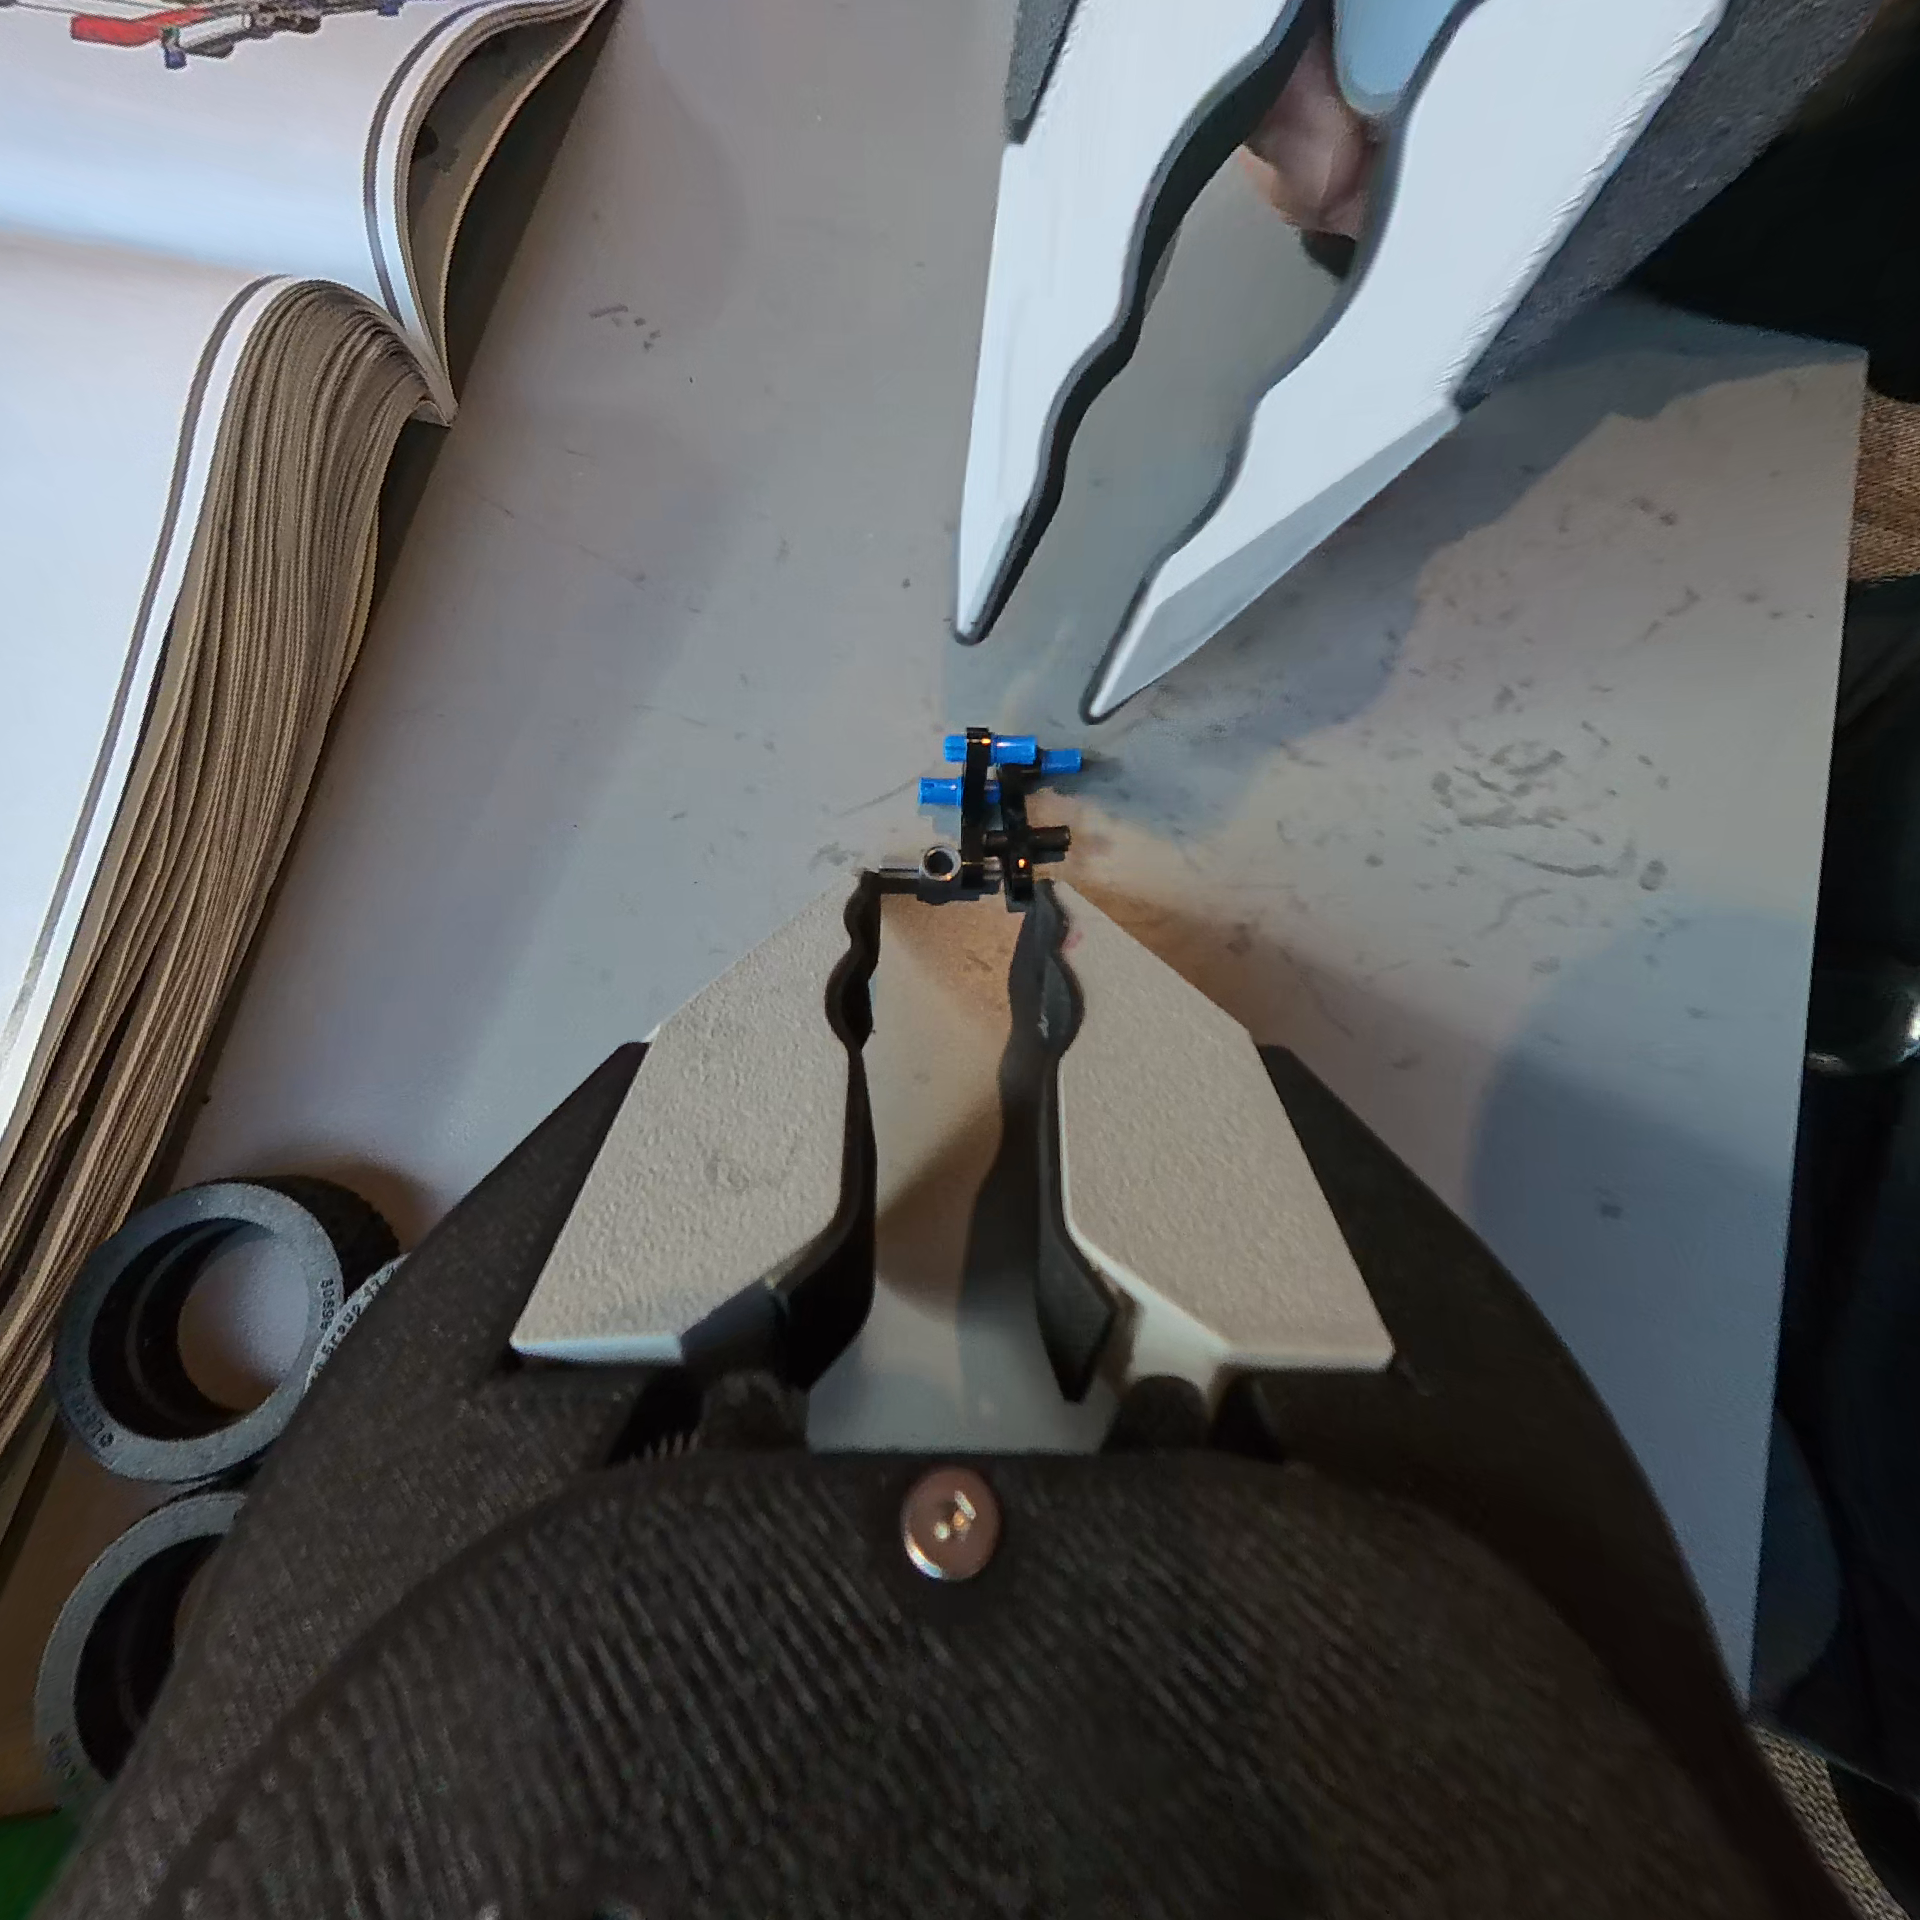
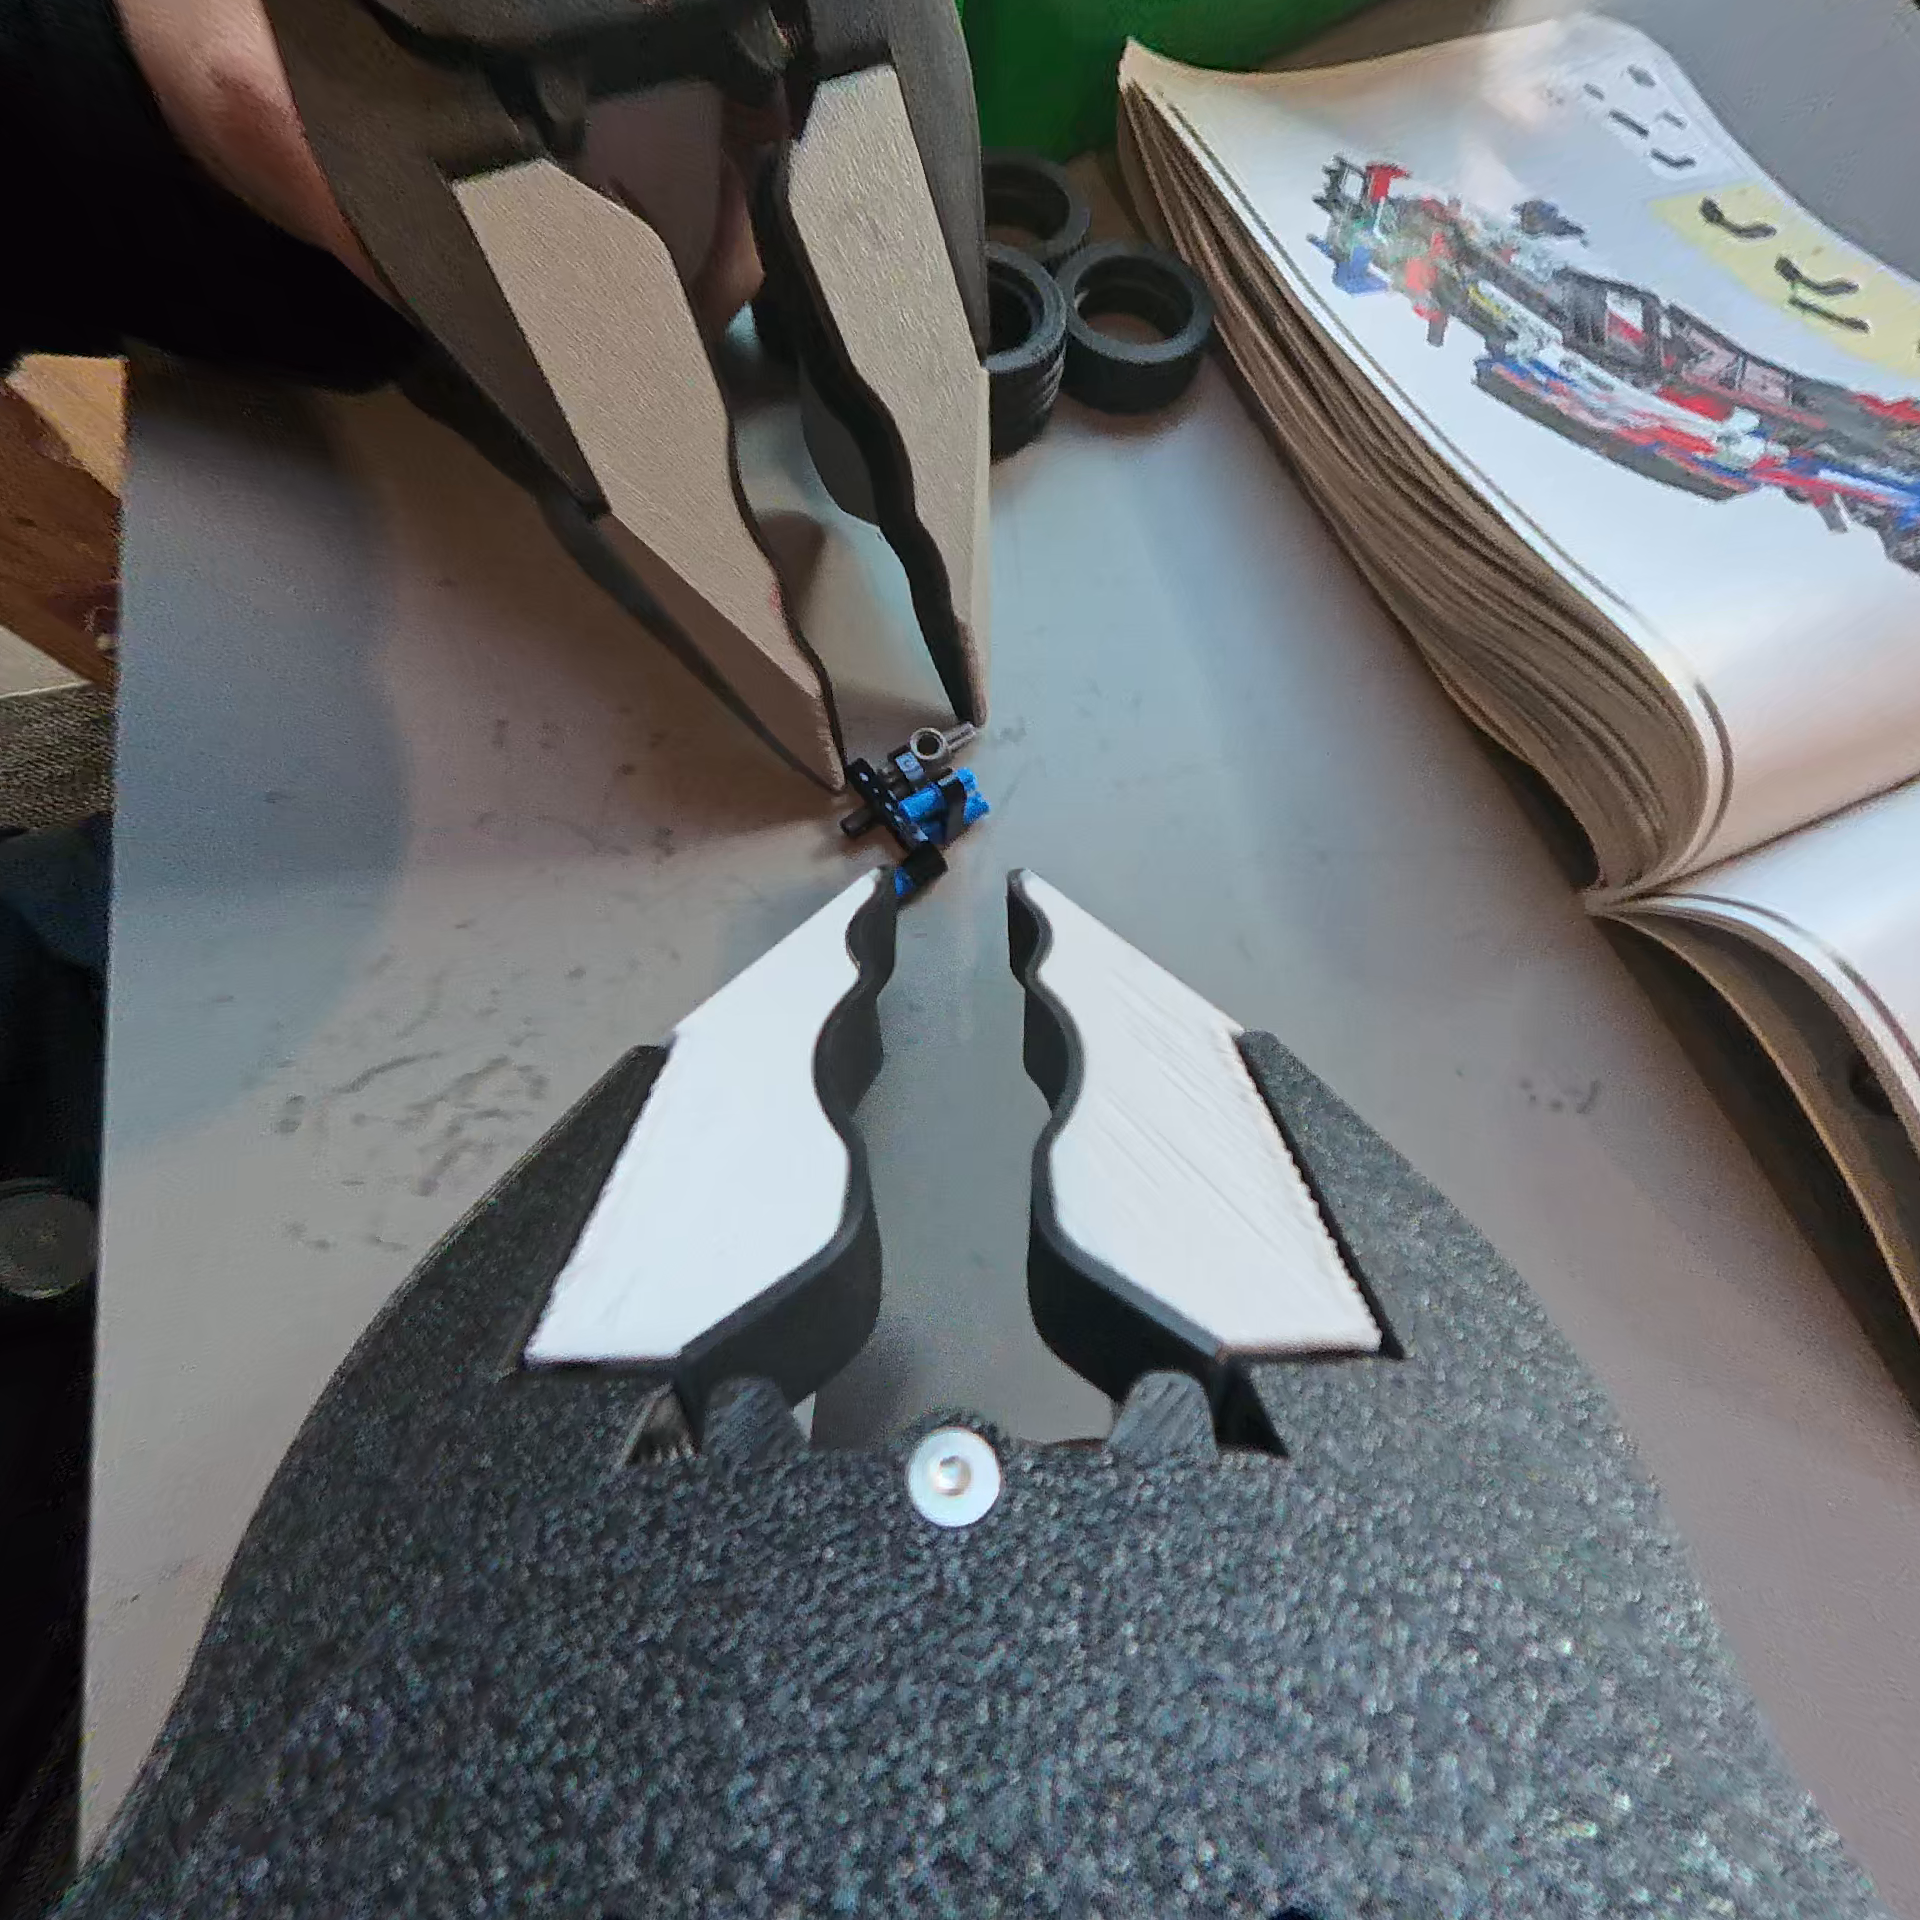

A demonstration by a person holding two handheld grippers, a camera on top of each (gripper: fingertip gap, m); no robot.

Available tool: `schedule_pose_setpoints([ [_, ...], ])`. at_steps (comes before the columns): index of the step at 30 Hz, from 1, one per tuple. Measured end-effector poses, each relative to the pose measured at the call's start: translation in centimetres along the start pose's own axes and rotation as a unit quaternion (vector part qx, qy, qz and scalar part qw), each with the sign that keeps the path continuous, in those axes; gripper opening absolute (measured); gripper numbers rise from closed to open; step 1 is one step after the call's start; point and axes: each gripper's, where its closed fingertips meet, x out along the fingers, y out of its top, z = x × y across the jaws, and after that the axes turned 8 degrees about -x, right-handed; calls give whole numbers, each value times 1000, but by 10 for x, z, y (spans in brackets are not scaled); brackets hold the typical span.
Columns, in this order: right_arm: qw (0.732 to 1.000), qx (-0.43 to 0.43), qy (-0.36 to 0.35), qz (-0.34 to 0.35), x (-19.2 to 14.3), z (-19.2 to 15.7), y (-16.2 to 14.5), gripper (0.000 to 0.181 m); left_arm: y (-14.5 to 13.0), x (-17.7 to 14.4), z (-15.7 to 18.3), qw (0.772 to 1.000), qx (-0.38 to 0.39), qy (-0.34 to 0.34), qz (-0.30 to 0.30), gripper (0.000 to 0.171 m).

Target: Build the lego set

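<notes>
A small lego assembly (image 1: 992,821) of black pieces, blue pins and a grey connector sits just above the grey table (image 1: 623,675). My left gripper (image 1: 956,888) is shut on it, one fingertip on the grey end and the other on a black piece. My right gripper (image 1: 1034,670) faces it from the far side, open and empty, its tips just short of the blue pins. In the right wrist view the assembly (image 2: 914,800) lies between the left gripper (image 2: 904,750) and my right gripper (image 2: 951,883). One blue pin is right beside the right gripper's left fingertip.
A thick open instruction book (image 1: 156,623) lies to the left; it also shows in the right wrist view (image 2: 1558,468). Several black tyres (image 1: 187,1340) lie beside it, also seen in the right wrist view (image 2: 1132,332). The table's edge (image 1: 1849,727) runs along the right.
</notes>
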Motion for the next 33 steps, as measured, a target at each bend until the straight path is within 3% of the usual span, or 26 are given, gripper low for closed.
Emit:
schedule_pose_setpoints([
  [6, 997, -64, -25, -35, -5, 7, 9, 24, 0, 0, -1, 1000, -5, 1, 1, 24],
  [10, 998, -39, -18, -37, -15, 14, 13, 24, 0, 0, 0, 1000, 2, 1, 0, 27],
  [19, 999, 0, -28, -44, -10, 7, -10, 23, -1, 0, 1, 1000, 6, 7, 0, 31],
  [33, 999, 10, -27, -25, -4, 11, -5, 23, -1, -1, 0, 1000, 4, 10, 0, 33],
])
